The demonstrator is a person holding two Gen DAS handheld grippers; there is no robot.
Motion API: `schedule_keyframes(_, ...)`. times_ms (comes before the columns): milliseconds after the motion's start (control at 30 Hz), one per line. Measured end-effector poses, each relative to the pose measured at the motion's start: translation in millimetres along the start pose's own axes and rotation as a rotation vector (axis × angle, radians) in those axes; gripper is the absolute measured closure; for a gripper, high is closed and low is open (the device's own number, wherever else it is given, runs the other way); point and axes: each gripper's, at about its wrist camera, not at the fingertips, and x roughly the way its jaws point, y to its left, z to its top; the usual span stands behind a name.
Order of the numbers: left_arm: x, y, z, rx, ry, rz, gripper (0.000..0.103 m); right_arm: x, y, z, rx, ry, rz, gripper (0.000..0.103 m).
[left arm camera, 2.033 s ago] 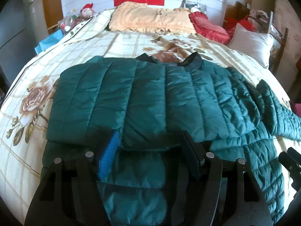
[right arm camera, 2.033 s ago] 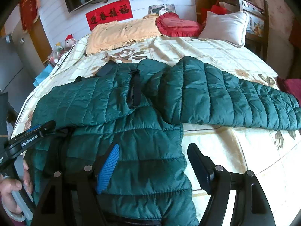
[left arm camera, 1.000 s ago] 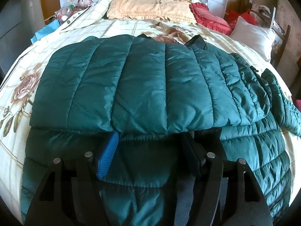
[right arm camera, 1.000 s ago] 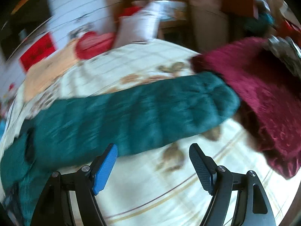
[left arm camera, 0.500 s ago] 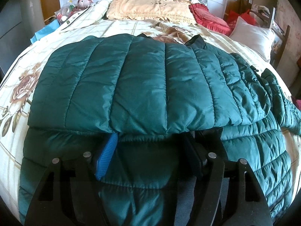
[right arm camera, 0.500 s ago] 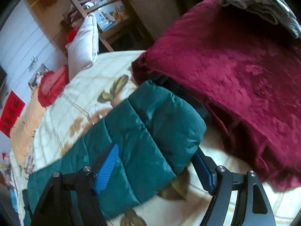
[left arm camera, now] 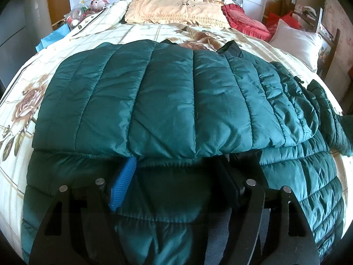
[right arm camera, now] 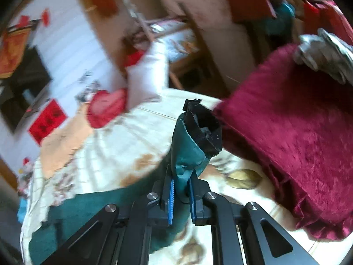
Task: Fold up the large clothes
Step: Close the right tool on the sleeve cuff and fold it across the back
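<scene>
While L view hides it, R gripper [right arm camera: 181,195] pinching sleeve cuff [right arm camera: 204,125]

The bed [left arm camera: 92,33] carries a green jacket [left arm camera: 172,101] spread across its middle — a yellow pillow [left arm camera: 176,11] and red cushion [left arm camera: 245,22] at its head, a white pillow [left arm camera: 295,42] near the right edge.

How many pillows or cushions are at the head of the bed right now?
3: a yellow pillow in the middle against the wall, a red cushion just right of it, and a white pillow at the far right edge. Others may be hidden behind them.
</scene>
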Motion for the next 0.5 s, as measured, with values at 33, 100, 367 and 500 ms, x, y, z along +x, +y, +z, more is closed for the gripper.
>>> schedule_keyframes(33,0,1,0,-0.001,0.000,-0.001,0.028,-7,11,1,-0.024,-0.008,0.028,0.093)
schedule_keyframes(100,0,1,1,-0.002,0.000,-0.003,0.028,-25,43,1,-0.100,-0.018,0.099,0.093)
schedule_keyframes(367,-1,5,3,-0.017,0.001,-0.026,0.028,-56,171,-38,-0.384,0.075,0.366,0.094)
schedule_keyframes(500,-1,7,4,-0.022,0.000,-0.037,0.028,-47,228,-83,-0.482,0.177,0.462,0.094)
